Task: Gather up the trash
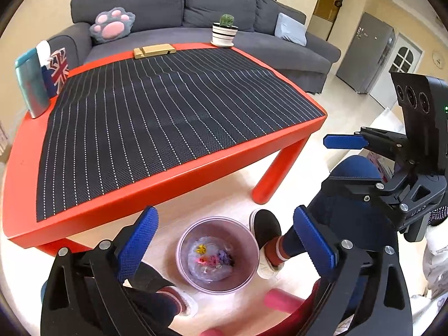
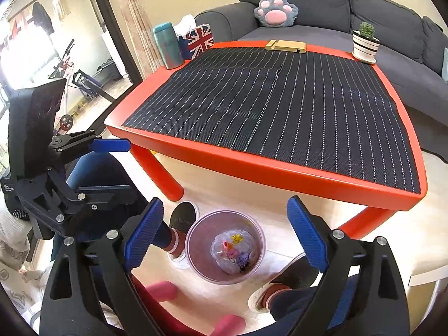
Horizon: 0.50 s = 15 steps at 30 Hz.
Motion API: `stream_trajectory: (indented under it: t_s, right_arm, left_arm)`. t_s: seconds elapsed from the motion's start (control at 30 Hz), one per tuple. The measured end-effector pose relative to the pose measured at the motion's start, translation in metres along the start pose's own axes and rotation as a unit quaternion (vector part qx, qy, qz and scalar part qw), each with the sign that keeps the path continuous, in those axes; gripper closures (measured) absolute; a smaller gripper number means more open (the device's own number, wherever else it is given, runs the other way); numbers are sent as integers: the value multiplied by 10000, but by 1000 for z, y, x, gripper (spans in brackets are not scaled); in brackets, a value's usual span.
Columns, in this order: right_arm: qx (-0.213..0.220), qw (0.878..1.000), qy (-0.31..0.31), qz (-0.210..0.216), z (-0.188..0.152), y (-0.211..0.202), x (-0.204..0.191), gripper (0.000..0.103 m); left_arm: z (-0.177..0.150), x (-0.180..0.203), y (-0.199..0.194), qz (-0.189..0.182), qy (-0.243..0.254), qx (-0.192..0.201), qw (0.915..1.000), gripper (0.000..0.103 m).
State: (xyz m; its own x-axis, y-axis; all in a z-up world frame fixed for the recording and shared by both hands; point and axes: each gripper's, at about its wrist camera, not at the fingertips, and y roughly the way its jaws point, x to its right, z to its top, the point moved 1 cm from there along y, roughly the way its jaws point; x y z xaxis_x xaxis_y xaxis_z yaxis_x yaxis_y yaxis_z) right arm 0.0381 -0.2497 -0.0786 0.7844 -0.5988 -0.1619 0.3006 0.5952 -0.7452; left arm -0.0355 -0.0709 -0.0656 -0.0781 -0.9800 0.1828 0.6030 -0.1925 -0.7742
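Note:
A translucent pinkish bin (image 1: 242,238) (image 2: 200,240) stands on the pale floor in front of the red table (image 1: 168,180). Inside it lies crumpled clear plastic trash (image 1: 210,257) (image 2: 233,252) with colourful scraps. My left gripper (image 1: 225,218) hangs above the bin, jaws wide open and empty. My right gripper (image 2: 224,204) is also over the bin, open with nothing between its blue pads. Each gripper shows in the other's view, off to the side (image 1: 345,165) (image 2: 114,168). The striped black mat (image 1: 168,106) on the table carries no trash.
A person's feet in slippers (image 1: 266,232) (image 2: 182,218) flank the bin. Pink bars (image 1: 280,301) cross the floor nearby. At the table's far edge stand a teal tumbler (image 2: 167,46), a Union Jack tissue box (image 2: 200,39), a wooden stand (image 1: 154,51) and a potted cactus (image 1: 224,32). A grey sofa (image 1: 168,2) is behind.

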Motion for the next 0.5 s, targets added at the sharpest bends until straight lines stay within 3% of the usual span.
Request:
stream_trajectory:
  t_s: [0.5]
  right_arm:
    - [228,9995,-20,-213,27,-13,-5,5]
  left_arm:
    - [20,-14,-24,195,-145,294,9993,9]
